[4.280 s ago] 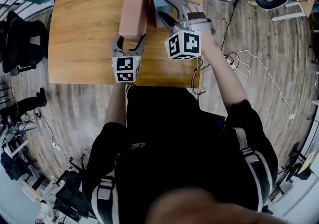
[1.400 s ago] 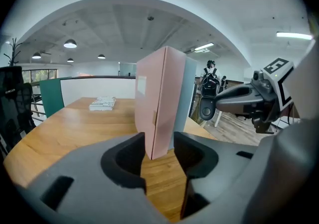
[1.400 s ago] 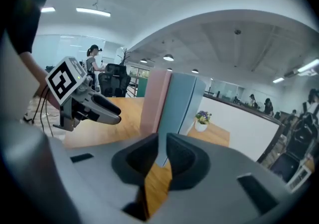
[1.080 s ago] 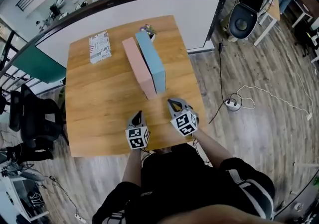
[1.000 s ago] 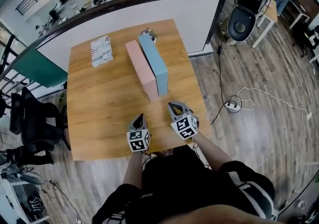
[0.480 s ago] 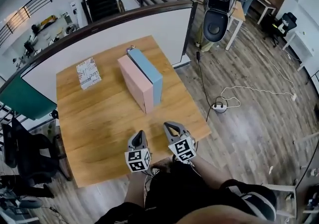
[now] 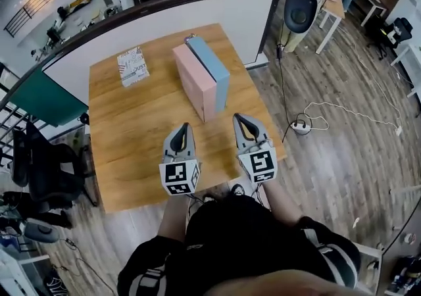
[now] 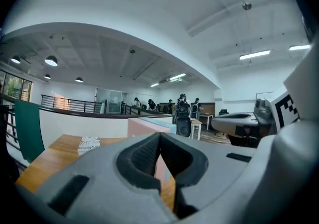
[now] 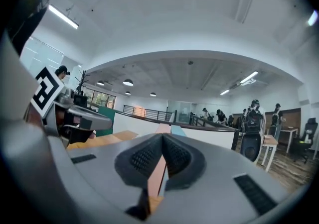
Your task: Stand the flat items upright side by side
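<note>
Left tool [image 7: 183, 127] hangs over the near part of the counter [image 7: 125, 150], jaws pressed together on nothing, and the right tool [image 7: 238, 118] beside it is likewise closed and empty. Only the head view shows the whole layout: a printed packet [image 7: 132, 65] lying flat at far left, then the pink box [image 7: 194, 84] and blue box [image 7: 212, 68] upright, touching side by side, beyond both tools. Each tool's own view gives the meeting pads [image 8: 144, 156] plainly but only a sliver of the boxes past them.
</note>
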`<state>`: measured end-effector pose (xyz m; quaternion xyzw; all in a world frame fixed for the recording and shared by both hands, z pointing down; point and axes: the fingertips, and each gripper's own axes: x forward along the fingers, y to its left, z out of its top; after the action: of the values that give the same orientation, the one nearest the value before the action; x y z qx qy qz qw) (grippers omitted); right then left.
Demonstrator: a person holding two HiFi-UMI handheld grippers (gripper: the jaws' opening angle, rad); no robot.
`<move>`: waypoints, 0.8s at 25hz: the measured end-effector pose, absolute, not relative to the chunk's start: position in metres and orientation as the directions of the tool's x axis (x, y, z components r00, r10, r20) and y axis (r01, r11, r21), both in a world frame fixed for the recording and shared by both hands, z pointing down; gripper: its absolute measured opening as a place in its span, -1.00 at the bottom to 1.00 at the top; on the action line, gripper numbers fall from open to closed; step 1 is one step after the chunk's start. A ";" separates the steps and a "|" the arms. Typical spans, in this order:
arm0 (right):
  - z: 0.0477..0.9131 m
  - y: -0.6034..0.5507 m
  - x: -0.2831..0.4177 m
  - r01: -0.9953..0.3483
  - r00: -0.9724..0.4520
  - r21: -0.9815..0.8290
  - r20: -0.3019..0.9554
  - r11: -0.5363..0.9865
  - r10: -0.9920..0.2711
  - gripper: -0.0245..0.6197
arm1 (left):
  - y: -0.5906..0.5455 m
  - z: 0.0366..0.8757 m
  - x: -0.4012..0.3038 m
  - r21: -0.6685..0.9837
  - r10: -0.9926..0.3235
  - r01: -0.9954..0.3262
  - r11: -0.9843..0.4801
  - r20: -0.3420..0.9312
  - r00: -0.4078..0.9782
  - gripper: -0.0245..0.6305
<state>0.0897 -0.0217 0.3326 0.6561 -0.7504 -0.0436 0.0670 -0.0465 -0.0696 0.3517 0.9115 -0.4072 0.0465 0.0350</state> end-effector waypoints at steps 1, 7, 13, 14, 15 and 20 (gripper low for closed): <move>0.326 -0.022 0.089 -0.977 -0.136 0.160 0.028 0.139 -0.990 -0.91 | -0.069 0.347 -0.047 0.030 -0.742 -0.747 -0.664 0.102 0.663 -0.93; 0.308 -0.025 0.097 -0.978 -0.127 0.170 -0.011 0.124 -0.992 -0.91 | -0.073 0.334 -0.052 0.020 -0.766 -0.769 -0.639 0.069 0.639 -0.93; 0.307 -0.028 0.103 -0.974 -0.126 0.193 -0.009 0.122 -0.992 -0.91 | -0.074 0.324 -0.048 -0.013 -0.780 -0.780 -0.626 0.044 0.625 -0.93; 0.306 -0.027 0.104 -0.973 -0.129 0.194 -0.016 0.123 -0.992 -0.91 | -0.073 0.324 -0.046 -0.010 -0.778 -0.779 -0.627 0.042 0.626 -0.93; 0.304 -0.026 0.104 -0.973 -0.132 0.191 -0.021 0.126 -0.991 -0.91 | -0.071 0.323 -0.044 -0.005 -0.776 -0.777 -0.630 0.038 0.629 -0.93; 0.292 -0.021 0.098 -0.968 -0.155 0.204 -0.040 0.143 -0.987 -0.91 | -0.063 0.318 -0.034 0.008 -0.762 -0.762 -0.648 0.026 0.648 -0.93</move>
<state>0.0980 -0.0212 0.2925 0.6481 -0.7543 -0.0908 0.0517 -0.0343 -0.0634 0.3176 0.9076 -0.4197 0.0101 0.0093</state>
